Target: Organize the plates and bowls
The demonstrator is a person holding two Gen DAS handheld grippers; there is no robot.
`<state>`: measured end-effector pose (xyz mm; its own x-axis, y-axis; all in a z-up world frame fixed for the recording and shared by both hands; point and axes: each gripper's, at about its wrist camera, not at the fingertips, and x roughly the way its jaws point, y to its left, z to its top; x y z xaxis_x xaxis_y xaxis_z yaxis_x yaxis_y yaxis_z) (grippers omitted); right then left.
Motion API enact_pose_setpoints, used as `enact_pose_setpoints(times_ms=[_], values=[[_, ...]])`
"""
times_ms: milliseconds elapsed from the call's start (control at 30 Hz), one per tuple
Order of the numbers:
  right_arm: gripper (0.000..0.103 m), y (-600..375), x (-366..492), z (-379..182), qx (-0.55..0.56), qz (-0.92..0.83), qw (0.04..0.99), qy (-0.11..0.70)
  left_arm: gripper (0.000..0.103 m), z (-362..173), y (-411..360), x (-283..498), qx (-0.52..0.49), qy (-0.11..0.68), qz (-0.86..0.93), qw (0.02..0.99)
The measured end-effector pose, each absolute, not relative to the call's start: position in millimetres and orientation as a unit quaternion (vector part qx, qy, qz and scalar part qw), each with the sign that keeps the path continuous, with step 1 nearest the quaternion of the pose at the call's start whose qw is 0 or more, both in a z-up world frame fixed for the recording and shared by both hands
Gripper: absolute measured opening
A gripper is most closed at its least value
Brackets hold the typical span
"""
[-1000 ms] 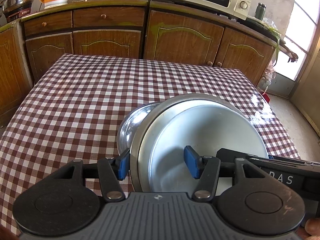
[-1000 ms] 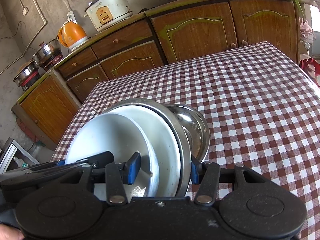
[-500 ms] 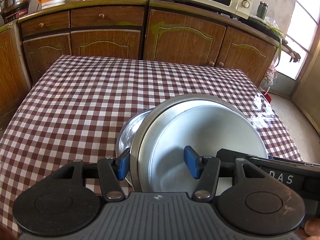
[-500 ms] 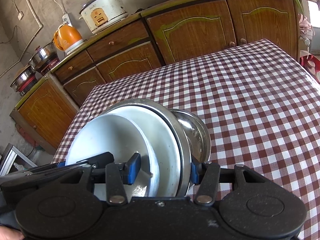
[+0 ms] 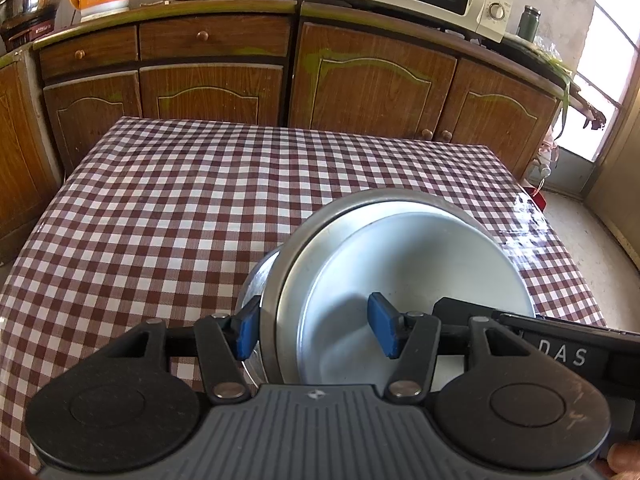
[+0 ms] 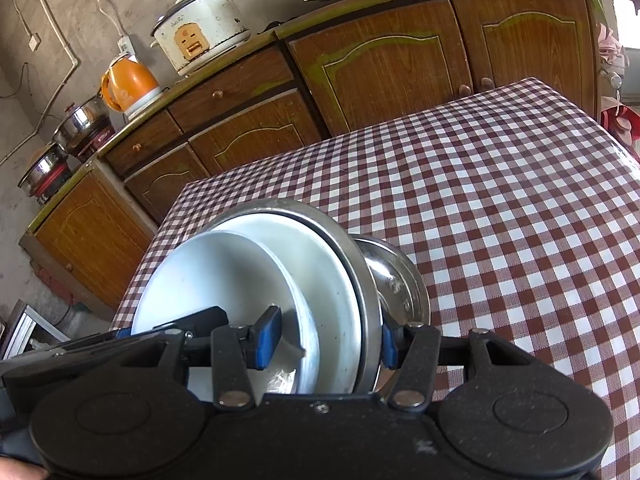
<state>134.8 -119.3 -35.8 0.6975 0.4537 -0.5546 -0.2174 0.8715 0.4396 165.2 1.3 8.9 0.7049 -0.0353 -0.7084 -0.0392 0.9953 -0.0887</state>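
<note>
Right now I have both claws on one nested stack at the near edge of the checked tablecloth [image 5: 224,208]: a white dish [image 5: 420,280] sits inside a wider steel plate [image 5: 280,292], and a small steel bowl [image 6: 400,280] peeks out from behind and under them. My left gripper [image 5: 316,330] stands about half open, its left pad outside the steel rim and its right pad inside the white dish, so it straddles the stack's left edge; whether the pads actually press on the metal I cannot tell. My right gripper [image 6: 328,338] does the same on the opposite rim, one pad inside the white dish [image 6: 224,280] and the other outside the steel plate [image 6: 370,300], and looks just as loosely set. What matters for the next move, I judge, is that the stack lies dead ahead and between the two claws, tilted up toward me, with open cloth stretching away beyond it; neither hand is nearer, so both must travel together or the plates will slide apart, and the small bowl [image 5: 252,288] looks the likeliest to slip
</note>
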Motion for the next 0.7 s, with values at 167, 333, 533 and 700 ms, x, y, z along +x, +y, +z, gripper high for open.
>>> enact_pose_setpoints(times_ms=[167, 333, 533, 700], values=[[0.06, -118, 139, -38, 0.176, 0.183, 0.904, 0.344, 0.057, 7, 2, 170, -0.043, 0.386, 0.0, 0.921], [0.06, -114, 144, -41, 0.177, 0.185, 0.902, 0.349, 0.057, 2, 6, 176, -0.047, 0.391, 0.002, 0.919], [0.06, -111, 149, -46, 0.18, 0.187, 0.898, 0.355, 0.057, -2, 10, 181, -0.043, 0.395, 0.005, 0.918], [0.06, -109, 152, -51, 0.18, 0.186, 0.896, 0.361, 0.057, -8, 12, 185, -0.044, 0.4, 0.004, 0.915]])
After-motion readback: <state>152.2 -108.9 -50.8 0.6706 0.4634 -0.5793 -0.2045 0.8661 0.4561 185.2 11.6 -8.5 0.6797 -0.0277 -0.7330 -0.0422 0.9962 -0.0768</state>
